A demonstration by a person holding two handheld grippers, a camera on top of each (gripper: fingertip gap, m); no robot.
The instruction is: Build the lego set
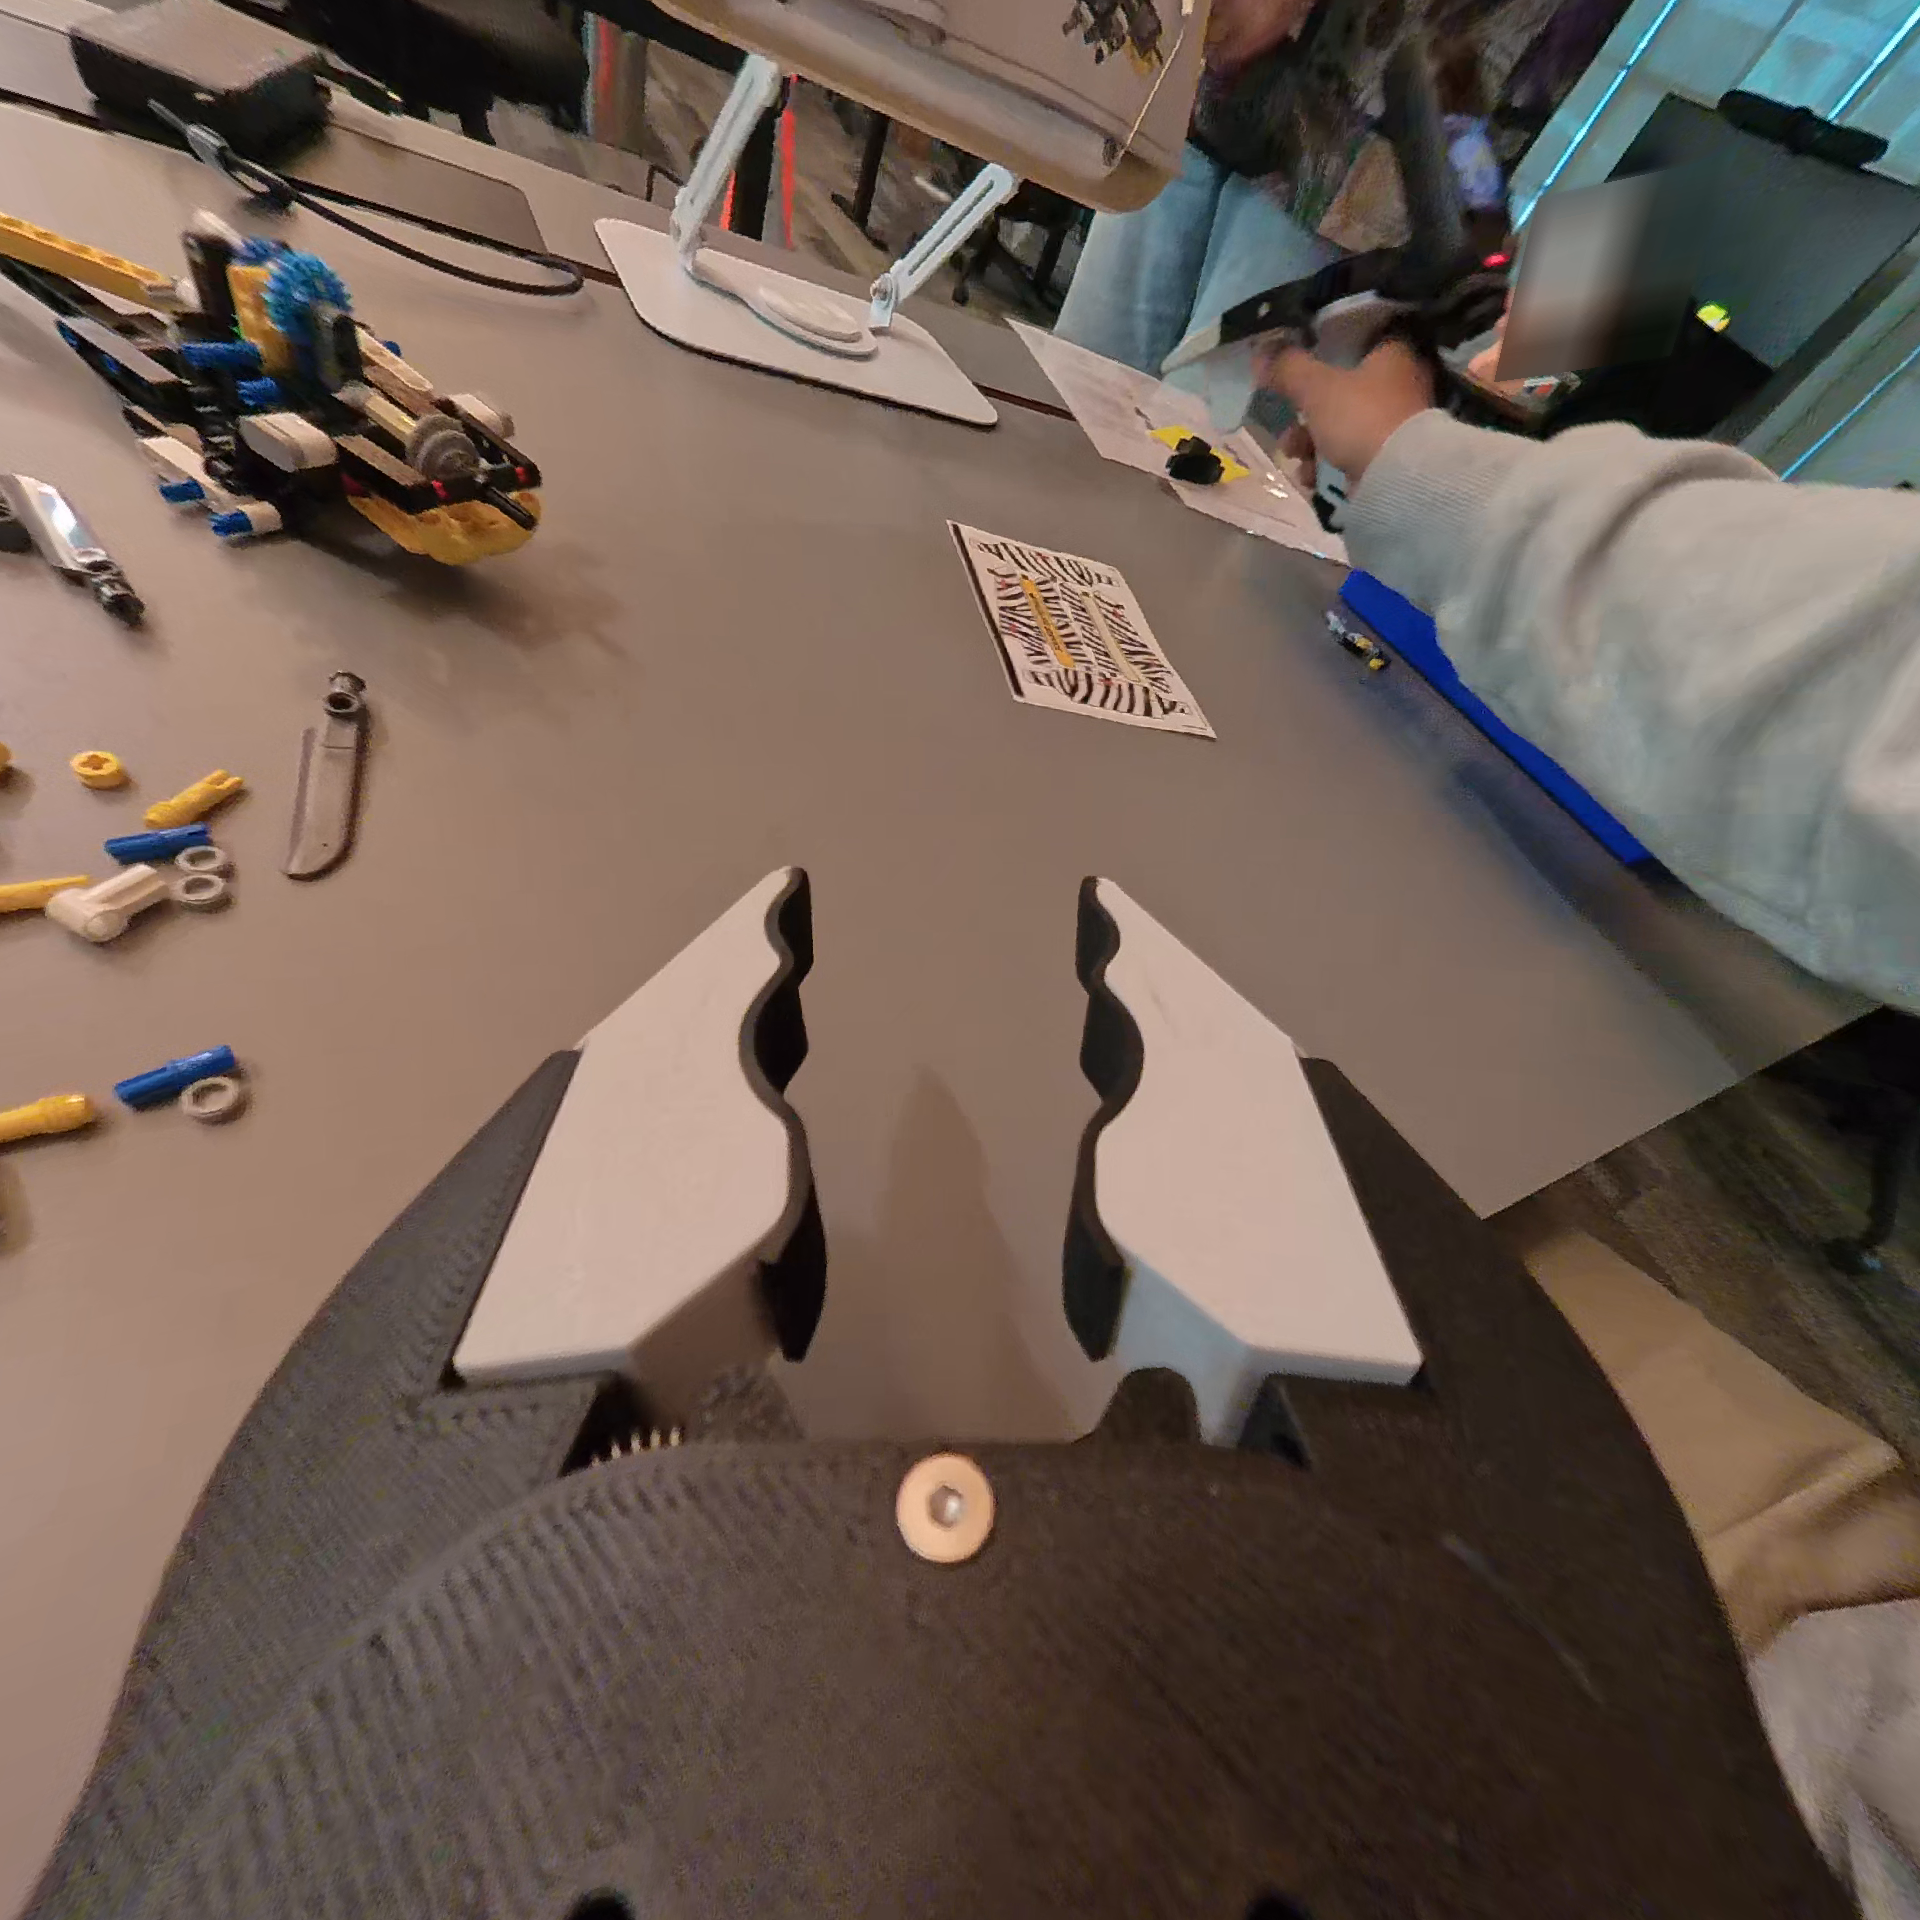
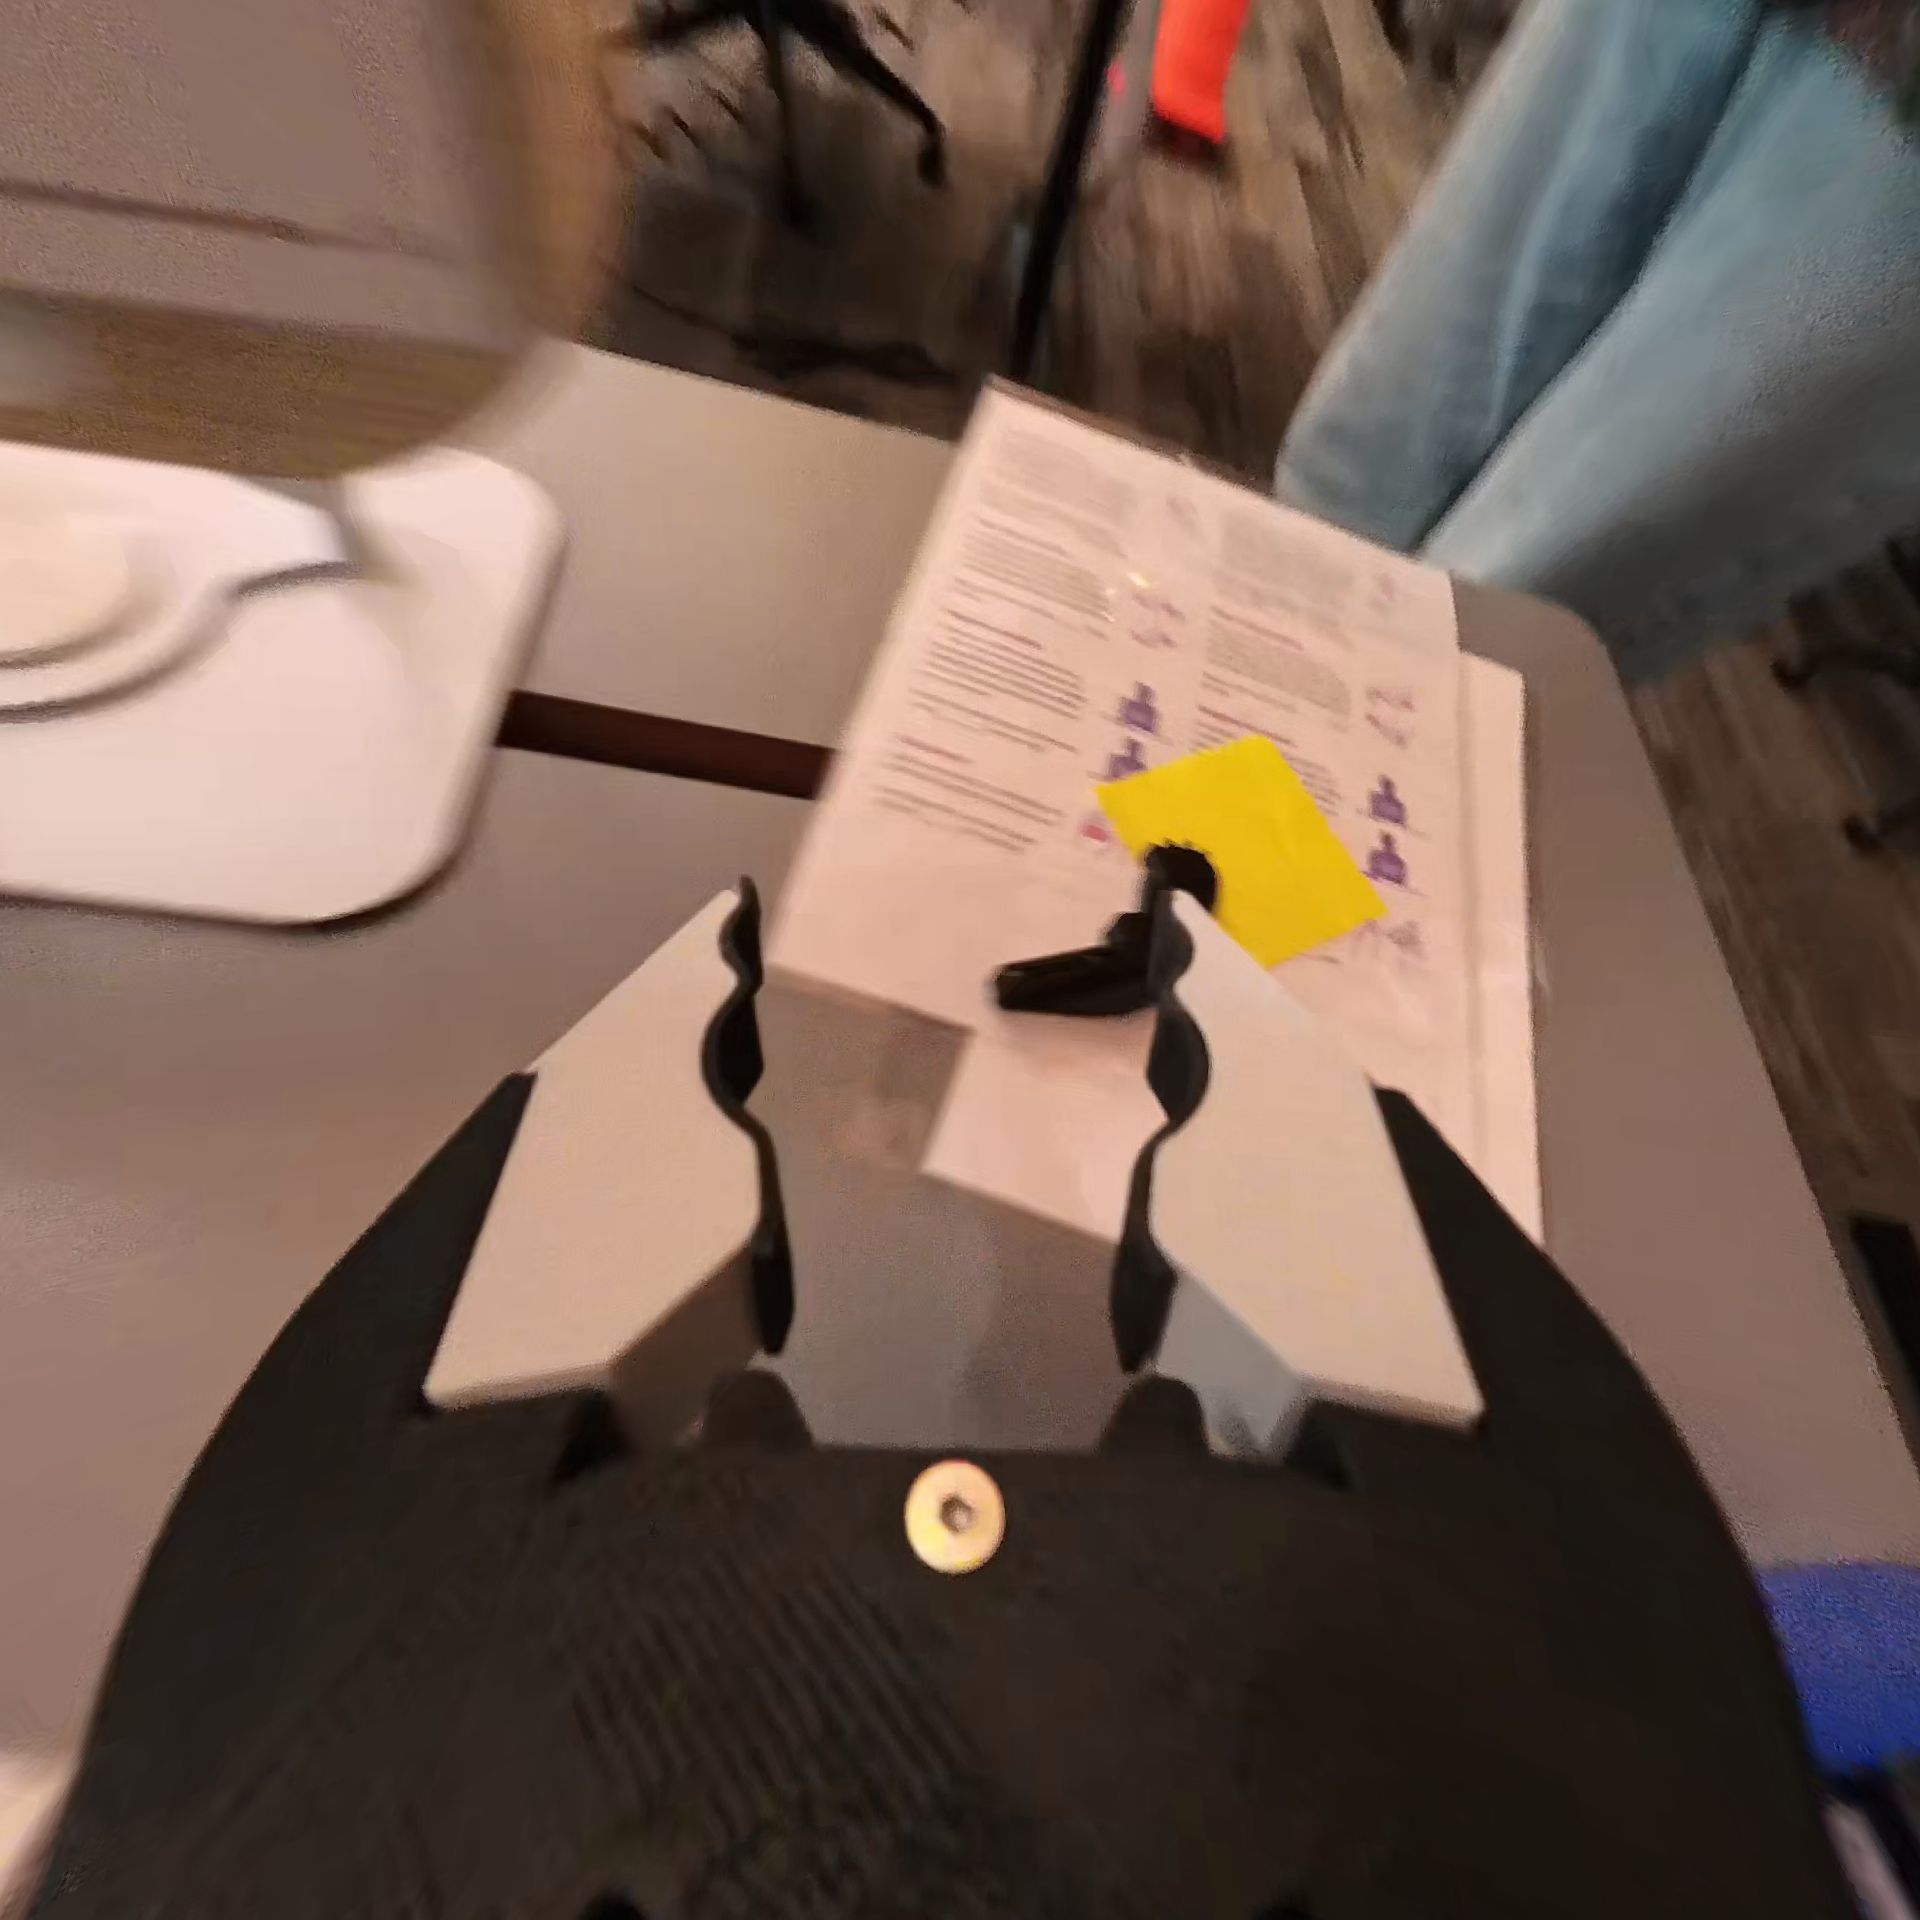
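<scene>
left wrist view: the left gripper (image 1: 940,883) hangs over a smooth grey table (image 1: 727,644), its pale wedge-shaped fingers (image 1: 675,1122) lined with wavy black pads, spread wide with nothing between them; the body behind is ribbed black printed plastic. far left sits the half-built model (image 1: 312,405), a knobbly mix of black, yellow, blue and white bricks with a spiky blue gear on top; its long axis runs from the far left edge toward the near right, a rounded yellow nose pointing at the table's middle. loose pieces (image 1: 156,862) lie scattered near the left edge: blue and yellow pins, grey rings, a white connector, and a slim dark blade-shaped piece (image 1: 327,800) lying roughly lengthwise away from the camera. a zebra-striped sticker sheet (image 1: 1081,634) lies flat mid-table. a hand (image 1: 1351,405) in a grey sleeve holds the other gripper at far right.

right wrist view, blurred: the right gripper (image 2: 956,914) is also spread wide and holds nothing, above a printed paper sheet (image 2: 1039,675). a small black angled piece (image 2: 1091,966) rests on the sheet just beside the right fingertip, at the edge of a yellow slip (image 2: 1268,831); whether it touches the finger cannot be told. a white stand base (image 2: 260,727) lies left.
</scene>
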